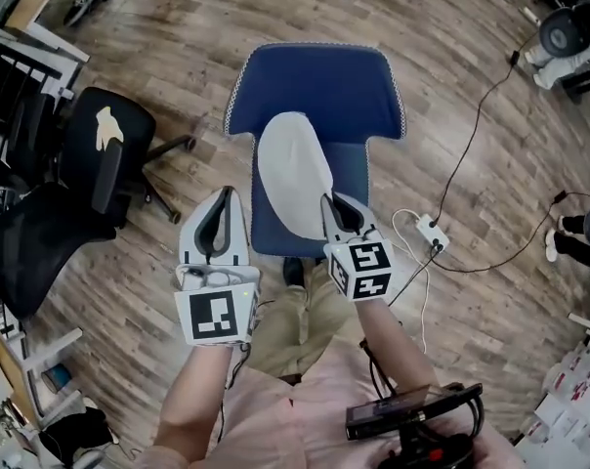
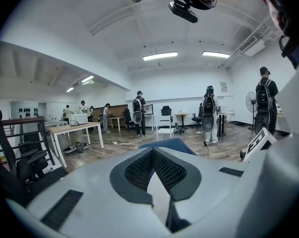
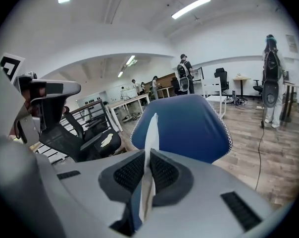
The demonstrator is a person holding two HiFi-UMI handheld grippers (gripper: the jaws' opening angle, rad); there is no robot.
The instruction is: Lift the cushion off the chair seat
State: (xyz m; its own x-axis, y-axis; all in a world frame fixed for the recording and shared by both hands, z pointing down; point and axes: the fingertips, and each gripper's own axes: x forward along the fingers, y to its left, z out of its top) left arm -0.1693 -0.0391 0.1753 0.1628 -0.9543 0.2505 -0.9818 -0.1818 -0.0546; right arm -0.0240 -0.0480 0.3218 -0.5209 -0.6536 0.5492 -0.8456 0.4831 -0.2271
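Observation:
A blue office chair (image 1: pixel 315 86) stands in front of me. The white oval cushion (image 1: pixel 293 169) is tilted up over the seat (image 1: pixel 358 169). My right gripper (image 1: pixel 332 201) is shut on the cushion's near edge. In the right gripper view the cushion (image 3: pixel 150 133) stands edge-on between the jaws of that gripper (image 3: pixel 148 170), in front of the chair's blue backrest (image 3: pixel 189 128). My left gripper (image 1: pixel 221 195) is left of the seat, apart from the cushion, shut on nothing. In the left gripper view its jaws (image 2: pixel 152 151) meet at the tips, with the blue chair (image 2: pixel 170 144) just beyond.
Black office chairs (image 1: pixel 100 154) stand at the left. A white power strip (image 1: pixel 432 233) with cables lies on the wood floor right of the chair. A fan (image 1: pixel 568 29) is at the far right. Several people and tables (image 2: pixel 75 128) are across the room.

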